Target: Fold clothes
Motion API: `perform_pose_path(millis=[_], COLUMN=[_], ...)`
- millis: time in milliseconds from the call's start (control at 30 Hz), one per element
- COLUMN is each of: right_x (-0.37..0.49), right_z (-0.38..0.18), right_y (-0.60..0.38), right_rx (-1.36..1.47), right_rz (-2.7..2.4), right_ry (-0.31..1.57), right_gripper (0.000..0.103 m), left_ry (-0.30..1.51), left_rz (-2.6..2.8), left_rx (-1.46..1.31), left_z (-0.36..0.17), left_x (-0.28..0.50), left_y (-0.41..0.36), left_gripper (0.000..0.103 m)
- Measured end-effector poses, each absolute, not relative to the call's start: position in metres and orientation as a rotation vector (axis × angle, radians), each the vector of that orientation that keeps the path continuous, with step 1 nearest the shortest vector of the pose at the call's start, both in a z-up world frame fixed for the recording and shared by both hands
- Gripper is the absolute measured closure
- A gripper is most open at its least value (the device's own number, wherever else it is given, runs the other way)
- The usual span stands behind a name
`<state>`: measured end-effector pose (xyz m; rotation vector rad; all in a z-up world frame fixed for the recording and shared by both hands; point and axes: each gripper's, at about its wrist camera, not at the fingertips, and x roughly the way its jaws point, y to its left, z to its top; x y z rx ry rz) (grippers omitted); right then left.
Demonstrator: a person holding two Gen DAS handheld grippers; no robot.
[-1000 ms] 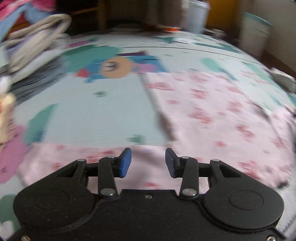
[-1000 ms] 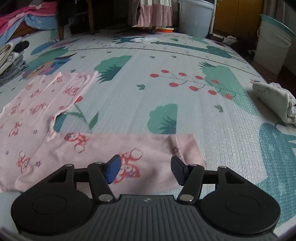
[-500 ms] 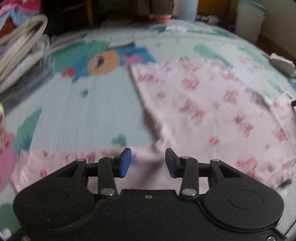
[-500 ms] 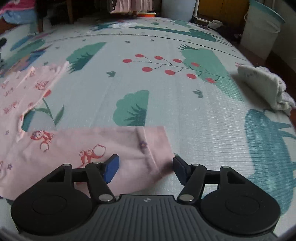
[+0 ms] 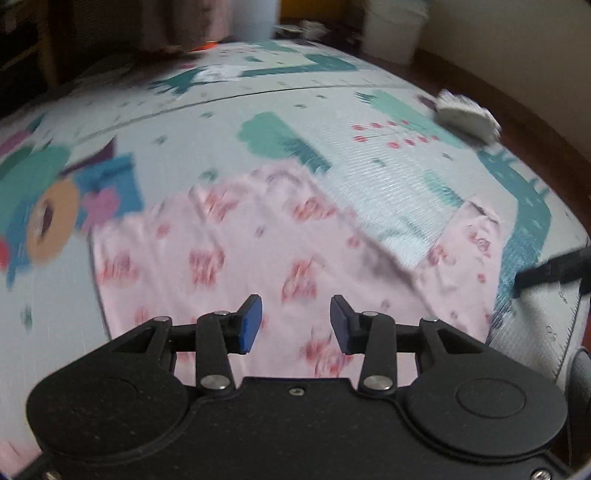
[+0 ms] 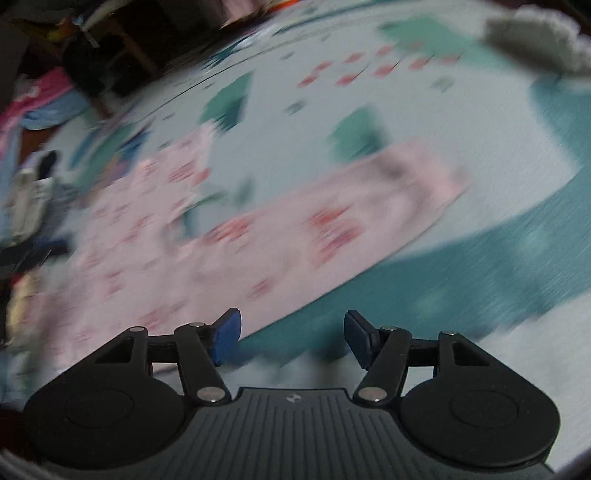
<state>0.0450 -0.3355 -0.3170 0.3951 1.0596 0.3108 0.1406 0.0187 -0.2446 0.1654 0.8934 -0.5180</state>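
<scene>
A pink garment with red prints [image 5: 229, 258] lies spread flat on the patterned play mat [image 5: 332, 118]. One part of it [image 5: 469, 254] stretches to the right. My left gripper [image 5: 295, 325] is open and empty, low over the garment's near part. In the right wrist view the same pink garment [image 6: 258, 236] lies to the left and ahead, blurred by motion. My right gripper [image 6: 291, 339] is open and empty over the mat, just right of the garment's near edge. The right gripper's dark tip [image 5: 550, 269] shows at the right edge of the left wrist view.
A folded white cloth [image 5: 465, 114] lies on the mat's far right; it also shows in the right wrist view [image 6: 535, 33]. A pile of clothes [image 6: 29, 199] sits at the left. White buckets [image 5: 391, 29] and dark furniture stand beyond the mat.
Both grippers have swung across the mat. The left view turned right, over the garment's body. The right view pulled back and tilted off the sleeve end. Both stay open.
</scene>
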Motion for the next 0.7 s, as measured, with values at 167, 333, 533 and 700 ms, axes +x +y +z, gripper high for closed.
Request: perform_pose_path(millis=[167, 333, 533, 700], right_x=[0.018, 0.015, 0.019, 0.025], right_z=[-0.326, -0.333, -0.342, -0.348], right_y=[-0.315, -0.306, -0.285, -0.268], right_rx=[0.573, 0.704, 0.822, 0.875], right_rz=[0.400, 0.444, 0.508, 0.489], right_ry=[1.143, 1.159, 1.189, 1.173], right_gripper=[0.040, 0.039, 0.040, 0.040], left_ry=[0.964, 1.108, 1.055, 1.074], left_rz=[-0.592, -0.605, -0.593, -0.633], left_rx=[0.299, 0.339, 0.257, 0.300], left_z=[-0.201, -0.213, -0.234, -0.255], left_x=[0.184, 0.230, 0.252, 0.242], left_y=[-0.012, -0.053, -0.085, -0.089], left_gripper=[0.059, 0.059, 0.059, 0.059])
